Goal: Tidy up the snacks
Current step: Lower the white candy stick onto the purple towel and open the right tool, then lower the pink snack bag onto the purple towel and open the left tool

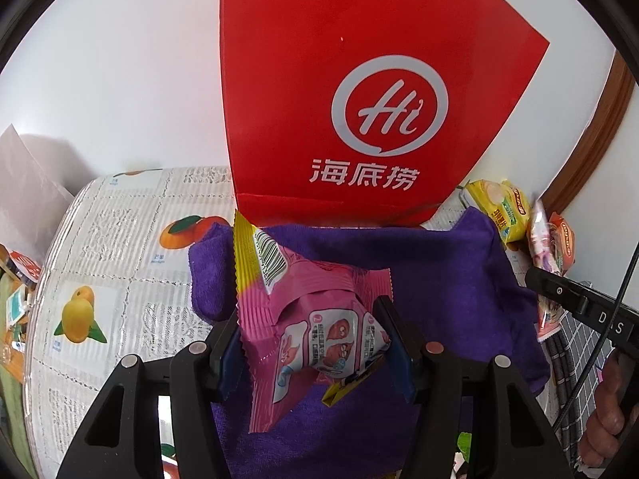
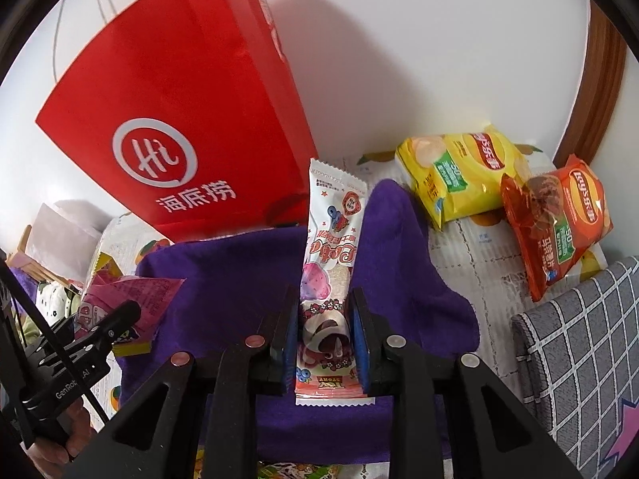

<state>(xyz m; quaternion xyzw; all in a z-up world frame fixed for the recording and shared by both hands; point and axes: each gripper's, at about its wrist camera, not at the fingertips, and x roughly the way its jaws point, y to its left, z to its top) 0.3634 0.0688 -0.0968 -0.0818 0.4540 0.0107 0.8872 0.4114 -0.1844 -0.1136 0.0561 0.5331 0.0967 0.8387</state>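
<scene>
My left gripper [image 1: 311, 315] is shut on a pink snack packet [image 1: 303, 319] and holds it above a purple towel [image 1: 447, 279]. A tall red paper bag [image 1: 359, 99] stands behind the towel against the wall. My right gripper [image 2: 324, 319] is shut on a long white-and-pink snack bar [image 2: 329, 263], upright above the same purple towel [image 2: 239, 279], with the red bag [image 2: 171, 119] at the back left. The left gripper with its pink packet [image 2: 120, 303] shows at the left of the right wrist view.
A yellow chip bag [image 2: 459, 171] and an orange chip bag [image 2: 555, 219] lie at the back right on a fruit-print tablecloth [image 1: 120, 259]. A grey checked cushion [image 2: 579, 351] is at the right. White wall behind; clutter past the table's left edge.
</scene>
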